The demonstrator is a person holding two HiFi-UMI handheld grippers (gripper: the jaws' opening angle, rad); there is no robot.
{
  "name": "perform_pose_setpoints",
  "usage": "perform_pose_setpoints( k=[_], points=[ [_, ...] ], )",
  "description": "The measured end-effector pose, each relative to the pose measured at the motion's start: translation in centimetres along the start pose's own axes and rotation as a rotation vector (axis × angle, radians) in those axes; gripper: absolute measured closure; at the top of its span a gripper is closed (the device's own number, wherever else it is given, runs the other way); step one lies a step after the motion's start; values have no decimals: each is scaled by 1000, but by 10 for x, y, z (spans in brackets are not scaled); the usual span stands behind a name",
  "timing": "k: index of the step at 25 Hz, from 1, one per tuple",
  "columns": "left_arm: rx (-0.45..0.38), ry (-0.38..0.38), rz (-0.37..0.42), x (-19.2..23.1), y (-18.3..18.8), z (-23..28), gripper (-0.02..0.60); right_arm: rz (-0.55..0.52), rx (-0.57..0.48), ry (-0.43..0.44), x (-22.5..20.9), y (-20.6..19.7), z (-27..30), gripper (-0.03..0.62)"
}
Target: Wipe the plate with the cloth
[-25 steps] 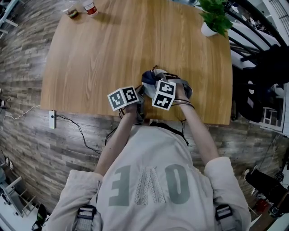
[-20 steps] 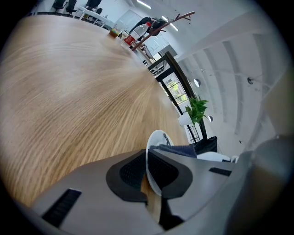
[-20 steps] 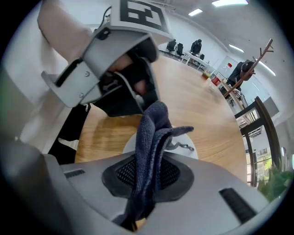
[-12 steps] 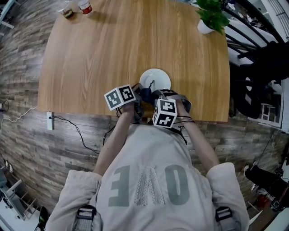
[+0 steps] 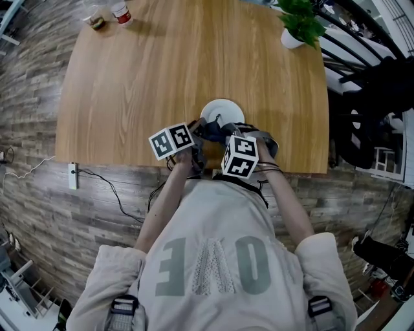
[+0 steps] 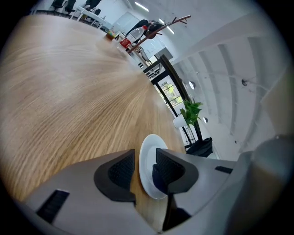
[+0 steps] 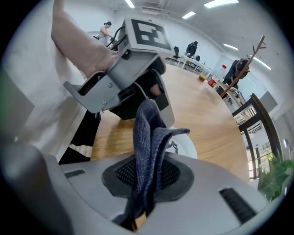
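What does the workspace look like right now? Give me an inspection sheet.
Surface: wooden table, mostly bare.
Job's things: white plate near the person's edge; dark cloth, held.
Clutter: two containers at far left corner; potted plant far right.
Grippers: left gripper jaws opening, plate rim between them; right gripper shut on cloth.
Cables: cable and power strip on floor, left.
Surroundings: plank floor.

We see a wooden table [image 5: 162,77] on a plank floor [image 5: 39,220]. A potted plant [image 5: 299,22] stands at its far right corner. A red-labelled bottle [image 5: 121,11] and a small jar [image 5: 97,19] stand at the far left. A power strip [image 5: 74,176] with a trailing cable [image 5: 119,194] lies on the floor.
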State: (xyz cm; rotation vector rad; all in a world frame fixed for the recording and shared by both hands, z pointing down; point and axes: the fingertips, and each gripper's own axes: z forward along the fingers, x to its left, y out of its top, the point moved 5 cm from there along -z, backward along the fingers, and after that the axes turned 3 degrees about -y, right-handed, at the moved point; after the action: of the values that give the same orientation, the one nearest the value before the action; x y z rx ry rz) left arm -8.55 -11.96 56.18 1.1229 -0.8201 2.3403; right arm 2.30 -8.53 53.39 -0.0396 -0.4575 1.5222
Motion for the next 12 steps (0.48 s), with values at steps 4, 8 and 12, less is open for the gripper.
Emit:
perform_pose_setpoints(
  k=[4, 8, 12],
  points=[
    [-17, 13, -3, 2, 3, -7, 451, 65, -13, -46, -29, -4, -2, 534],
    [27, 82, 16, 15, 1, -19, 577, 160, -34, -117, -69, 1, 4, 534],
    [79, 127, 44, 26, -8, -23, 577, 165, -26, -161, -96, 14, 13, 534]
  ],
)
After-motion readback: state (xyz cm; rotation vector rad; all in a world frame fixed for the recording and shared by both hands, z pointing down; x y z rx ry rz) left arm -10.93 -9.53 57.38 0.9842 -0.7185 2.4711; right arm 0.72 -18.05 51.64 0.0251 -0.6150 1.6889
